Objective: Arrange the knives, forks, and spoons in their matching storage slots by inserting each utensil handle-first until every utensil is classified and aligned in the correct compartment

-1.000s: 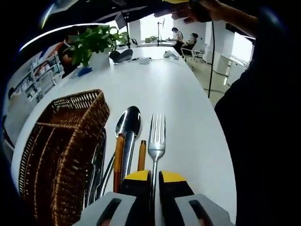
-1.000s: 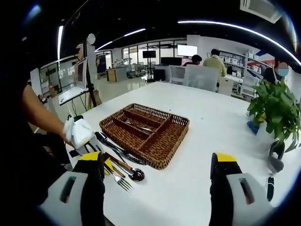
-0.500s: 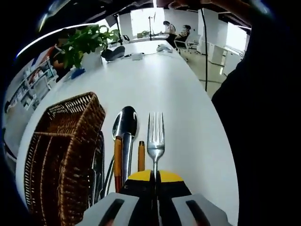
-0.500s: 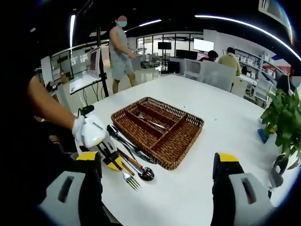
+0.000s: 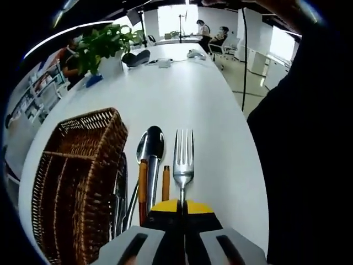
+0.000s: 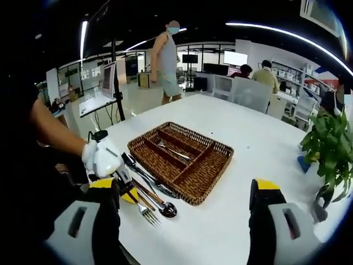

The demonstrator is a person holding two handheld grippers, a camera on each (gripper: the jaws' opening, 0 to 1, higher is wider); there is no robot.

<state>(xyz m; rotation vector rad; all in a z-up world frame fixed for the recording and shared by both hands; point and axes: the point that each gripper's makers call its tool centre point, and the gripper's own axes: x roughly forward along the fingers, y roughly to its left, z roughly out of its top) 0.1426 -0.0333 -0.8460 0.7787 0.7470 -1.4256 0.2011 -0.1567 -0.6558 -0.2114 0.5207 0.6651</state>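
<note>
open-plan office: long white table [image 5: 204, 105], monitors [image 6: 234, 58], seated people [image 6: 266, 74].

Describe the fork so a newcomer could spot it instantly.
Find the brown wicker tray on the white table. A row of utensils lies beside it; the fork is the outermost, farthest from the tray, next to the spoon. It alone has tines, with the left gripper shut on its handle.

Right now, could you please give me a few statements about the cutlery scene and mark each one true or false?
1. The left tongs are shut on the fork. True.
2. The right tongs grip a spoon. False: they are open and hold nothing.
3. The spoon lies between the wicker tray and the fork. True.
4. The tray has no cutlery in it. False: some cutlery already lies in one compartment.
5. A potted plant stands on the table. True.
</note>
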